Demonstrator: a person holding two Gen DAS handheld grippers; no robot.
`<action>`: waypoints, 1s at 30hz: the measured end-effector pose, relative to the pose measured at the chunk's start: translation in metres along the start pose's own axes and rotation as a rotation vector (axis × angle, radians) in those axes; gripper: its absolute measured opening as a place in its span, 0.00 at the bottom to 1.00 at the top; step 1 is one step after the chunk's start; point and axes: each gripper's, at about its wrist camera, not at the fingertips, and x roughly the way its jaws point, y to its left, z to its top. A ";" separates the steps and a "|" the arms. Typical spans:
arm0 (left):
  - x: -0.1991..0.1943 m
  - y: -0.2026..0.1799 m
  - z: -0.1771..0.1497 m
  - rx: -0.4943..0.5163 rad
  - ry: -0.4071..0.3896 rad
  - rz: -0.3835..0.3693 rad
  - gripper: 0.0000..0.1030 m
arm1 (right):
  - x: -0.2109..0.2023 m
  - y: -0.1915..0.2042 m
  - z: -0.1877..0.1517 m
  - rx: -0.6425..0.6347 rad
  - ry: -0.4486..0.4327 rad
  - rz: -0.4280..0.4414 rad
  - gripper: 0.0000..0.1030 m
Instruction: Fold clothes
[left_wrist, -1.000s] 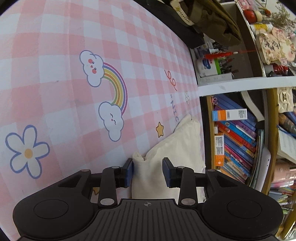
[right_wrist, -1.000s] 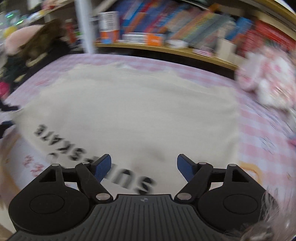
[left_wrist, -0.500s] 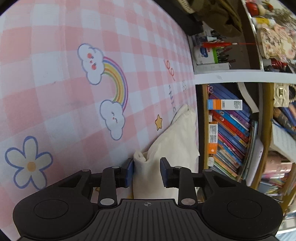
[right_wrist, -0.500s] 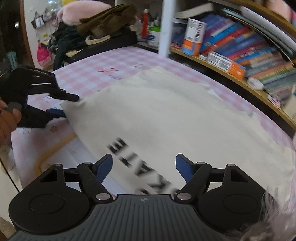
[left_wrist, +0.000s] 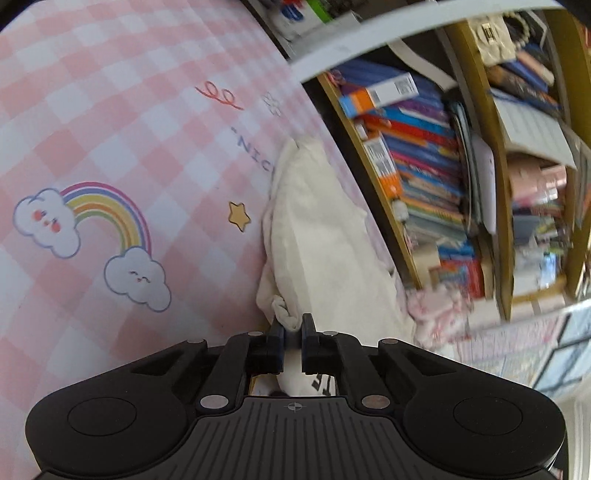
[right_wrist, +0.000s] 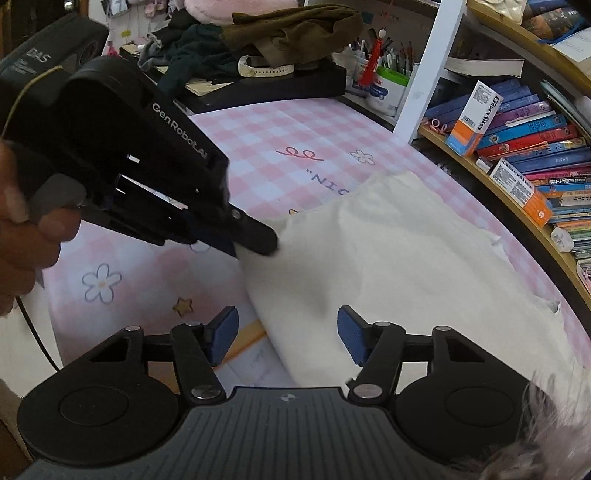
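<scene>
Two claws at work on one cream garment (right_wrist: 388, 258), spread on the pink checked table (right_wrist: 280, 133) — it fills the middle and right of the right wrist view, running toward the bookshelf (right_wrist: 517, 155).

Left claw (left_wrist: 292, 330): jaws have just been closing and now pinch a bunched corner of the cloth; a little knot of fabric pokes out between the pads at lower centre of its view. From the other camera the same claw (right_wrist: 271, 245) bites the garment's near left corner, a hand (right_wrist: 26, 236) on the trigger at the left edge.

Right claw (right_wrist: 288, 332): jaws part spread, narrowing just now, hovering over the near edge of the cloth at the bottom of the frame. Fabric lies between the pads (right_wrist: 221, 328) — not pressed, as far as I can tell.

Handling, my guess: light, limp cotton, creases easily, sags wherever unsupported. Best taken at corners or hem, both layers together, so the fold carries over evenly.
</scene>
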 end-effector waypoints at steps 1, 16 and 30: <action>0.001 0.000 0.001 0.004 0.011 -0.014 0.06 | 0.002 0.002 0.003 0.003 0.002 -0.003 0.51; 0.005 0.036 0.025 -0.210 0.117 -0.152 0.63 | 0.001 -0.003 0.018 0.135 0.009 -0.046 0.03; 0.056 0.035 0.031 -0.301 0.192 -0.184 0.63 | -0.017 -0.022 0.016 0.228 0.047 0.024 0.30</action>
